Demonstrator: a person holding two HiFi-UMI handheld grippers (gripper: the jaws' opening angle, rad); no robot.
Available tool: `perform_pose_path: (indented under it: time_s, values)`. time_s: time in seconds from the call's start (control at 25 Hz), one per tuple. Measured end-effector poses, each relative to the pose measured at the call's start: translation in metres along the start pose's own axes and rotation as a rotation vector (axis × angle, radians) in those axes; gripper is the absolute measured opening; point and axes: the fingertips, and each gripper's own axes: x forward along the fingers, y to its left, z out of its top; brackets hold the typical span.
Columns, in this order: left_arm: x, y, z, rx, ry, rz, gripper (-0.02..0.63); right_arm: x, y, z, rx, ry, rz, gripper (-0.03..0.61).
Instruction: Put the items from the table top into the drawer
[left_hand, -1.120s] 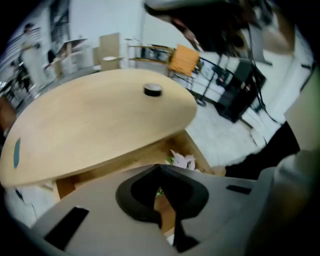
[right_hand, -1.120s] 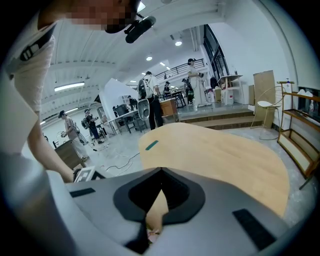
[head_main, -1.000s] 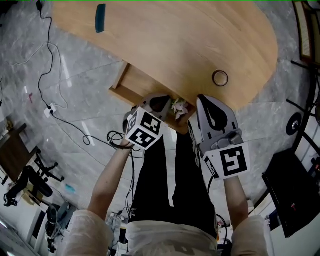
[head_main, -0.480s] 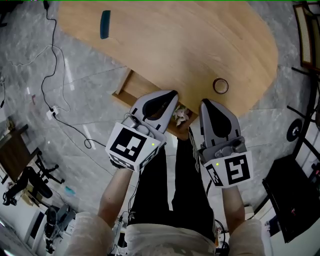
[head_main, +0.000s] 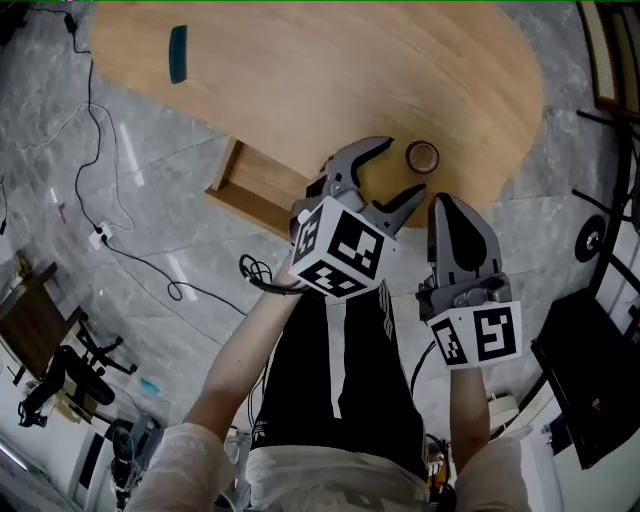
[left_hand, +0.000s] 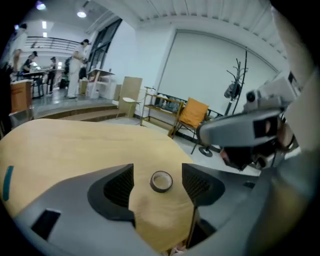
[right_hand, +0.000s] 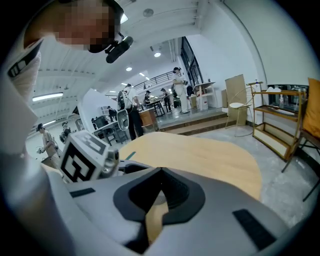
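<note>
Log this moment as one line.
left tongs: just opened, nothing between pads, aimed at tape roll | right tongs: shut, empty | drawer: open

Table (head_main: 330, 70): pale wood, smooth, satin finish. Floor (head_main: 60, 200): grey marble-look tile, glossy. Shells of left gripper (head_main: 405, 168) & right gripper (head_main: 446, 203): matt grey plastic; pads (left_hand: 119, 186) black, ribbed. Tape roll (head_main: 422, 157): dark, slight sheen.

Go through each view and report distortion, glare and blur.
Head view: sharp, mild bending at the edges, pale glare streaks on the floor. Left gripper view: strong fisheye, dark corners, table edge bowed; tape crisp. Right gripper view: same fisheye, ceiling lights flare, close fingers slightly soft.
</note>
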Motion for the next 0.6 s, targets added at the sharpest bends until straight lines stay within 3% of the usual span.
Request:
perform_pose_path:
  time_s: [0.16,0.28,0.6]
  values:
    - [0.058,-0.017,-0.029,0.147,0.147,-0.041,0.302,-0.022,-0.028,-0.012,0.021,0.012,-0.074,0.005]
    - [0.079,-0.024,-0.045,0.171,0.216,-0.060,0.302,-0.031,-0.039,-0.022,0.042,0.026,-0.103,0.005]
    - [0.105,-0.023,-0.057,0.230,0.266,-0.037,0.302,-0.039,-0.050,-0.031,0.095,0.007,-0.126,0.005]
